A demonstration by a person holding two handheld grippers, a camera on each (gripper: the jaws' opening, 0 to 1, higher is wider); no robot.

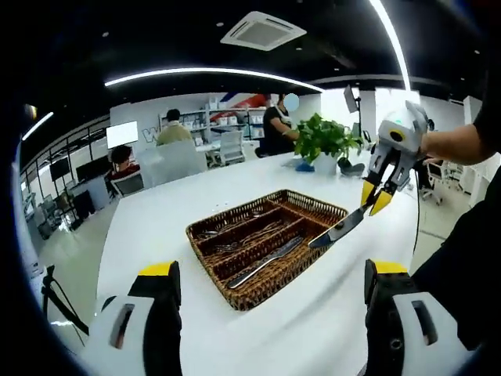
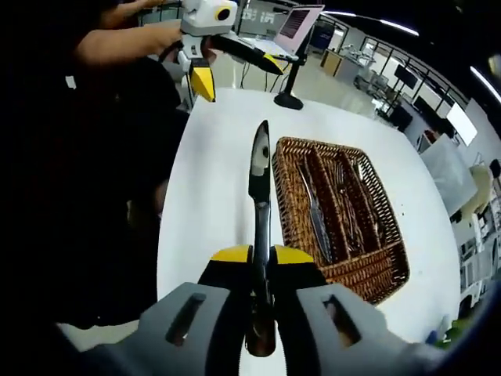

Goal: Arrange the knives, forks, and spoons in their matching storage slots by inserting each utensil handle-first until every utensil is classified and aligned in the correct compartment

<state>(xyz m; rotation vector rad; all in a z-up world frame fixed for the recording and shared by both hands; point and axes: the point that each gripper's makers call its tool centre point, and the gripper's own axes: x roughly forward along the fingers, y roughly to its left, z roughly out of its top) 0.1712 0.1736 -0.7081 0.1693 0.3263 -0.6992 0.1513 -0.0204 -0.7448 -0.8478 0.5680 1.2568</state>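
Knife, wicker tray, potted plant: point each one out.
knife (image 2: 259, 160), right gripper view, blade
wicker tray (image 1: 258, 295), left gripper view, near rim
potted plant (image 1: 323, 138), left gripper view, leaves

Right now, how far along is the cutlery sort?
Mostly done, it seems: the wicker tray already holds a knife in one slot and forks in others. In hand: the right gripper is shut on another knife, above the white table beside the tray. Left: slot that knife. The left gripper is open.
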